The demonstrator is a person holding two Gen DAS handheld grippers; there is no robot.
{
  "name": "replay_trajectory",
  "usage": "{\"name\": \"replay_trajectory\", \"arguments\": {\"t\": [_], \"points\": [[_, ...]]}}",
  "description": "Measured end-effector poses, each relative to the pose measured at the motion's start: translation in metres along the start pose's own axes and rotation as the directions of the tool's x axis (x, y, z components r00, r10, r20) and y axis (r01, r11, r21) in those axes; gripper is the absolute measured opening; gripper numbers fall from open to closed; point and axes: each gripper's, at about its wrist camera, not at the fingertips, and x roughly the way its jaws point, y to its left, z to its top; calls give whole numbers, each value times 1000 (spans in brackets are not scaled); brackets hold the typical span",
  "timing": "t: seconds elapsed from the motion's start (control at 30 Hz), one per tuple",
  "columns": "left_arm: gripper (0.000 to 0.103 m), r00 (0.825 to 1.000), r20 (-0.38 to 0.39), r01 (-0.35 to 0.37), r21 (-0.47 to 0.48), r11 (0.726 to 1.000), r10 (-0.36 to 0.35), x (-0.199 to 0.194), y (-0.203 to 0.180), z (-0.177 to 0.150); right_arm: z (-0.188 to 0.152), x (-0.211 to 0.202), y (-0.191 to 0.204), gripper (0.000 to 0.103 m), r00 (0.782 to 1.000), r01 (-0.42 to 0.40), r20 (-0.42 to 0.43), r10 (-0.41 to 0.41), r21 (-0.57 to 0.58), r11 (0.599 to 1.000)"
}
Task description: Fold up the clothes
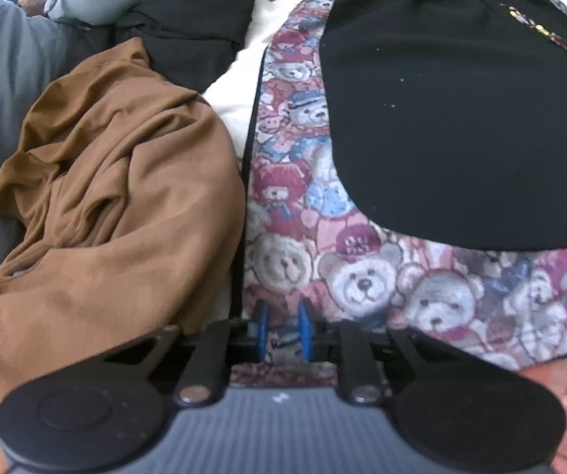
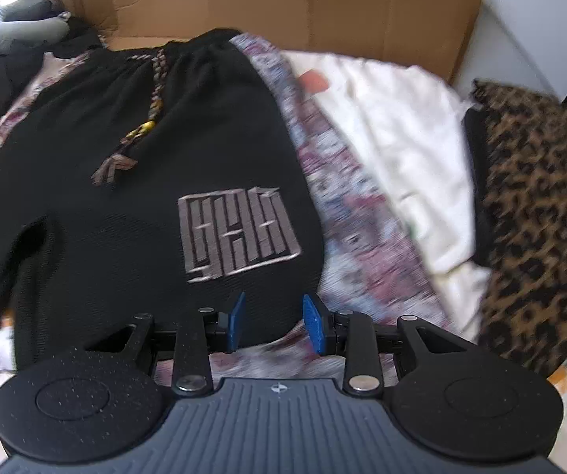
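The left gripper (image 1: 282, 330) stands over the near edge of the teddy-bear print cloth (image 1: 362, 272); its two blue pads (image 1: 304, 330) are a narrow gap apart, with the cloth showing between them, and whether they pinch it cannot be told. The right gripper (image 2: 273, 324) has its two blue pads (image 2: 237, 322) clearly apart, nothing gripped, with the hem of the black shorts (image 2: 145, 197) directly ahead of and between them. One pair of black shorts lies flat on the print cloth, bearing one grey embroidered logo (image 2: 238, 235) and one braided drawstring (image 2: 157, 91). Left of the print cloth sits one crumpled brown garment (image 1: 117, 181), with one black garment (image 1: 196, 31) beyond it. Right of the shorts lie a white sheet (image 2: 394, 138) and one leopard-print item (image 2: 540, 205). A cardboard panel (image 2: 303, 4) stands at the far edge.
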Motion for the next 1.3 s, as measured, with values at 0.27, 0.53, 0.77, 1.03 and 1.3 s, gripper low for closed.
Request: {"name": "replay_trajectory", "arguments": {"t": [0.27, 0.53, 0.77, 1.03, 1.3], "points": [[17, 991, 94, 96, 0, 995, -96, -27, -34, 34, -32, 14, 11, 38, 996, -4, -94, 1, -36, 999], [34, 979, 110, 171, 18, 985, -172, -16, -68, 56, -44, 8, 13, 39, 989, -34, -149, 19, -97, 995], [41, 964, 203, 170, 24, 985, -171, -12, -71, 97, -2, 2, 2, 39, 1000, -8, -24, 6, -86, 996], [41, 950, 273, 161, -17, 987, -150, 6, -61, 143, 60, 14, -4, 39, 996, 24, 94, -14, -116, 993], [35, 951, 290, 115, -16, 993, -106, 31, -50, 183, 106, 44, -6, 38, 987, 22, 164, 5, -163, 986]]}}
